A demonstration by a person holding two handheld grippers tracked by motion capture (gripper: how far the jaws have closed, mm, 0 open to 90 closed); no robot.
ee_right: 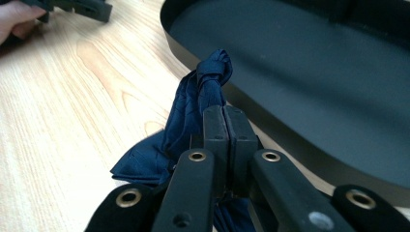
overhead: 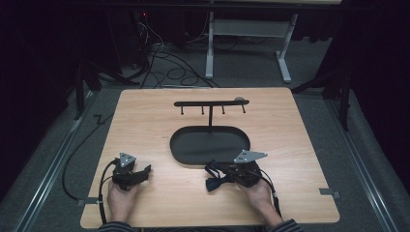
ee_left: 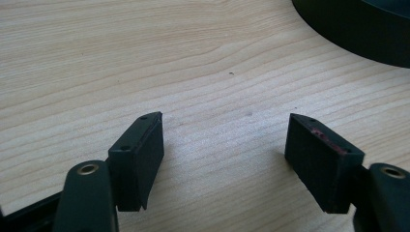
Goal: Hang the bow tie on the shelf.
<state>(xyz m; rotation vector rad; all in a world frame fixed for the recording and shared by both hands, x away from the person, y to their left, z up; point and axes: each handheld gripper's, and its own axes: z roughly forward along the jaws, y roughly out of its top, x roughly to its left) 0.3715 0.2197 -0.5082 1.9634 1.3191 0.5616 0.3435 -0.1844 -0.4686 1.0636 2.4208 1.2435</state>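
Note:
A dark blue bow tie (overhead: 213, 183) lies on the wooden table just in front of the black oval tray (overhead: 210, 145). My right gripper (overhead: 218, 175) is shut on it. In the right gripper view the pads pinch the blue fabric, and the bow tie's (ee_right: 193, 101) knot sticks up past the right gripper (ee_right: 225, 113), close to the tray's (ee_right: 300, 58) near rim. My left gripper (overhead: 145, 170) rests low over the table at the front left. Seen in the left gripper view, the left gripper (ee_left: 225, 130) is open, with bare wood between its jaws.
A black bar with several hooks (overhead: 211, 103) stands on a post at the tray's far side. The tray's edge (ee_left: 353, 34) shows at the top right of the left gripper view. A hand and the left gripper (ee_right: 82, 7) are at the top left of the right gripper view.

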